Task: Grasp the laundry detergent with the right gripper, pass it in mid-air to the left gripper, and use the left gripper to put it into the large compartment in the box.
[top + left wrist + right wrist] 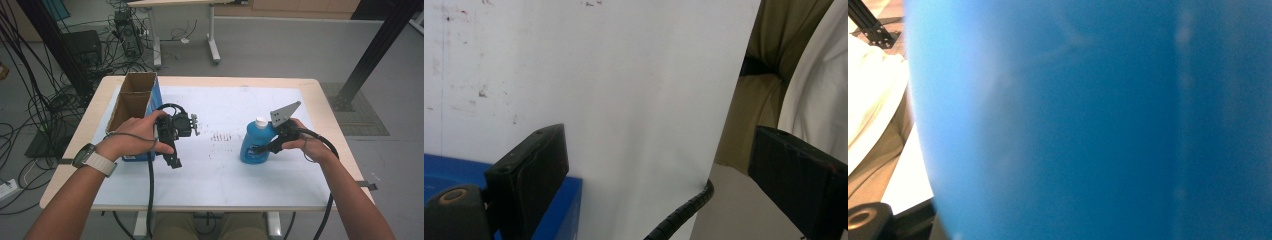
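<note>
A blue bottle [251, 146] with a white cap stands upright on the white table sheet [225, 175], right of centre. My right gripper [261, 148] comes at it from the right and is shut on its body, with the grey plate above the hand. In the right gripper view the blue bottle [1088, 120] is pressed close against the camera. My left gripper [174, 161] hovers left of centre beside the box, its tips toward the table's near edge. Its jaws stand wide open over the bare white sheet [624, 75], and nothing is between them [659, 140].
An open cardboard box [131, 106] with blue sides and two compartments stands at the table's left, right beside my left hand; its blue side [559, 210] shows by the left jaw. A black cable [684, 210] hangs over the near edge. Cables and table legs lie on the floor beyond.
</note>
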Tool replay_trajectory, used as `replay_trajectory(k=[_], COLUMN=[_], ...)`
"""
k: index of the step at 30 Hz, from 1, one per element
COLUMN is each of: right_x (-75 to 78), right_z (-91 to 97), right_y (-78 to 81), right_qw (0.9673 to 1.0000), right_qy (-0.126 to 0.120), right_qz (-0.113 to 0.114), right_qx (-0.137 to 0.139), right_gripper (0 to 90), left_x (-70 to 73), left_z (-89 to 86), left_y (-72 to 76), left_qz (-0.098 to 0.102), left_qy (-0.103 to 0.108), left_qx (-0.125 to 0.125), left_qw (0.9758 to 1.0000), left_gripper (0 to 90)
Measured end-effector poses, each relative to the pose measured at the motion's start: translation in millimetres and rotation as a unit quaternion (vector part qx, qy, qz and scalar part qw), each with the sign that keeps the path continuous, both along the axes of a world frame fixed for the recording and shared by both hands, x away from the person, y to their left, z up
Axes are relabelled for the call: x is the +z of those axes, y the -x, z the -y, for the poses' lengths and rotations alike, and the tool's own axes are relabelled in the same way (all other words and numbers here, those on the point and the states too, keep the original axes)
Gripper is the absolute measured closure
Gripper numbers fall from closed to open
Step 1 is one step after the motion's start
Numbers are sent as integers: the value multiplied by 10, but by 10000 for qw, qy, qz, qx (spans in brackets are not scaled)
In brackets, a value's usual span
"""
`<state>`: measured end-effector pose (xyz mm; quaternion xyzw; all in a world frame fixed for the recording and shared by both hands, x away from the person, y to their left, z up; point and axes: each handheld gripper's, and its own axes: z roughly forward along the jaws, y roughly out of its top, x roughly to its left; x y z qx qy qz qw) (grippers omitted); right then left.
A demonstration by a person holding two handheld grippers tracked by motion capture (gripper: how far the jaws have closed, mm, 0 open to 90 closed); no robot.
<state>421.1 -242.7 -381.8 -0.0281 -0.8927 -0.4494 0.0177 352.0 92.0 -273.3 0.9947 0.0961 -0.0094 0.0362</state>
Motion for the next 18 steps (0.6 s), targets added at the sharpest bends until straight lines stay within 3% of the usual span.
replay_trajectory(k=[18], right_x=[3], right_z=[-2], right_y=[3], right_qw=[10000], right_qy=[17], right_qz=[30], right_qx=[-19], right_gripper=[435], left_x=[6], left_z=[-1], left_y=[-2], left_qz=[9], left_qy=[24], left_qx=[5], left_qw=[10000], left_gripper=[99])
